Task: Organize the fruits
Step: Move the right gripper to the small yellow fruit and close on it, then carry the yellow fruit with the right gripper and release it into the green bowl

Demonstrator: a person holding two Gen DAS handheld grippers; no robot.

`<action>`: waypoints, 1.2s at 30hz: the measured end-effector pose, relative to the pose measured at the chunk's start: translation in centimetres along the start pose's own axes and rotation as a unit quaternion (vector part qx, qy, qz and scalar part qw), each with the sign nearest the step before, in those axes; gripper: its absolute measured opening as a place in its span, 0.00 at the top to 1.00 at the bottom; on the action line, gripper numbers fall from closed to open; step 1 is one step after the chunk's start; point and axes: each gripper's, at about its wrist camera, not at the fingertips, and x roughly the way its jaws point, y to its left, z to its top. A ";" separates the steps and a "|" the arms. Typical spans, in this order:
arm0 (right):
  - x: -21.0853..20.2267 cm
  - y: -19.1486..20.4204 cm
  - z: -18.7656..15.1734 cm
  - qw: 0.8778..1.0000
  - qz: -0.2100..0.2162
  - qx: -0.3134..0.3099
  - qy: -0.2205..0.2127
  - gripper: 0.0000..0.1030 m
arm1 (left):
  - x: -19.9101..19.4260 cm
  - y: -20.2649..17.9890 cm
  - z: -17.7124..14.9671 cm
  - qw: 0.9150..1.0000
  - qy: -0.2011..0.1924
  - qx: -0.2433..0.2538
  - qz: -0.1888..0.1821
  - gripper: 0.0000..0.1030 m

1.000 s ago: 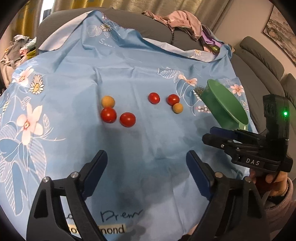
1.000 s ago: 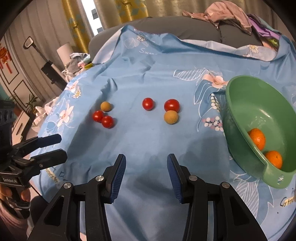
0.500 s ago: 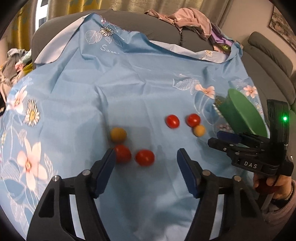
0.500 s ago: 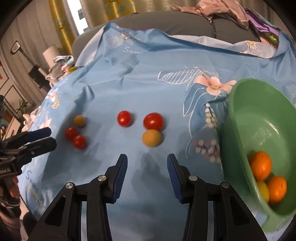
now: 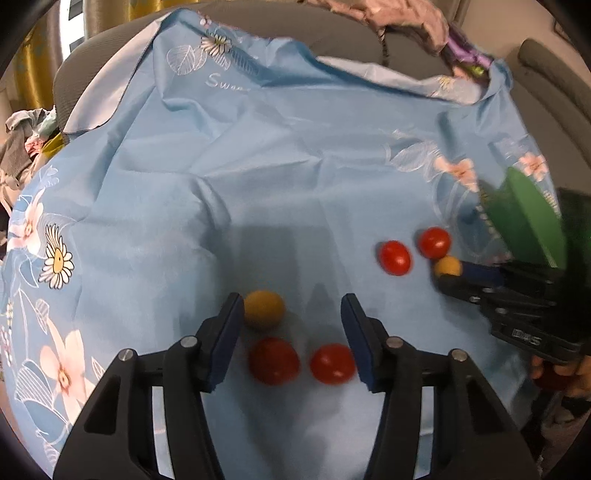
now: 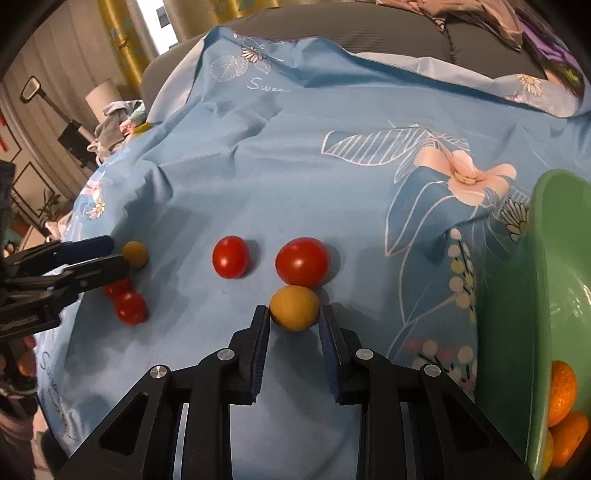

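On the blue floral cloth lie two clusters of small fruit. My left gripper hovers over the left cluster, its jaws closing. A yellow fruit sits by the left fingertip, and two red tomatoes lie between the fingers, untouched by the pads. My right gripper is shut on the other yellow fruit at its very tips. Just beyond that fruit rest a large red tomato and a smaller one. The green bowl at the right holds oranges.
A grey sofa with a heap of clothes runs along the back. The cloth is wrinkled and drops off at the left and near edges. A hand grips each gripper handle, the left one showing at the left edge.
Both grippers have come forward and down onto the fruit. The left jaws have narrowed around the left cluster. The right jaws have closed onto the yellow fruit.
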 end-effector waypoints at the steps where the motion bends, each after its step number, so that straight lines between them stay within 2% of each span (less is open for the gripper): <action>1: 0.0 0.0 0.0 1.000 0.003 0.000 -0.002 0.72 | 0.5 0.0 0.1 1.000 0.009 0.003 0.007 0.53; 3: -0.1 -0.1 0.0 1.000 0.009 0.002 -0.006 0.72 | 0.9 -0.4 0.4 0.999 0.013 0.020 0.036 0.63; 4: -0.1 -0.2 0.0 1.000 0.012 0.004 -0.007 0.72 | 1.1 -0.5 0.5 0.998 0.016 0.026 0.047 0.64; 8: -0.2 -0.3 0.0 1.000 0.025 0.007 -0.012 0.72 | 1.8 -0.9 1.1 0.995 0.036 0.053 0.071 0.65; 11: -0.3 -0.3 0.0 0.999 0.034 0.010 -0.017 0.72 | 2.7 -1.6 1.4 0.989 0.058 0.094 0.096 0.62; 14: -0.5 -0.3 -0.1 0.999 0.040 0.012 -0.022 0.72 | 3.0 -1.7 1.6 0.986 0.068 0.109 0.104 0.62; 16: -0.4 -0.3 0.0 0.999 0.043 0.010 -0.022 0.72 | 3.4 -1.7 1.5 0.984 0.076 0.121 0.106 0.66; 18: -0.3 -0.3 -0.1 0.999 0.045 0.010 -0.022 0.72 | 3.5 -1.4 1.7 0.986 0.082 0.110 0.091 0.73; 22: -0.4 -0.5 -0.2 0.998 0.050 0.015 -0.023 0.72 | 3.2 -0.3 1.8 0.992 0.086 0.073 0.063 0.73; 29: -1.1 -0.6 -0.7 0.998 0.051 0.019 -0.027 0.72 | 0.9 -0.2 0.2 0.997 0.055 0.035 0.027 0.74; 36: -3.5 -0.2 -1.5 0.997 0.053 0.022 -0.042 0.72 | -3.1 -3.0 -0.7 0.999 0.012 0.045 0.005 0.73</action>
